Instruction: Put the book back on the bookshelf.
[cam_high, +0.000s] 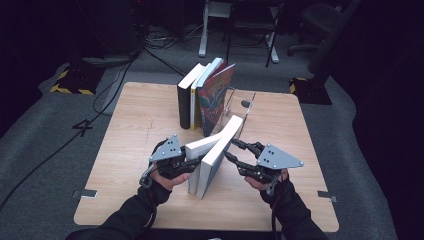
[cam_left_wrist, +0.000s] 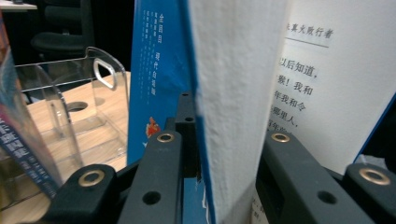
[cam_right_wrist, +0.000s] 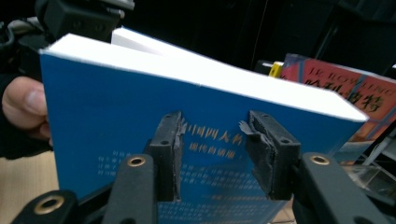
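A blue paperback book (cam_high: 212, 157) stands tilted near the table's (cam_high: 140, 115) 6 o'clock edge. The left gripper (cam_high: 192, 162) clamps a block of pages; the right gripper (cam_high: 235, 150), jaws parted, presses the back cover from 3 o'clock.

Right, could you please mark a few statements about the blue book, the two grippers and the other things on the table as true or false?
1. The blue-covered paperback book is tilted, not upright. True.
2. That book is fully closed. False: it is partly open, and the left gripper has its jaws around a block of pages.
3. A row of upright books stands behind it on the light wooden table. True.
4. The right gripper clamps the book's spine. False: its spread jaws rest against the blue cover.
5. The clear plastic bookend is left of the row. False: it is on the right.
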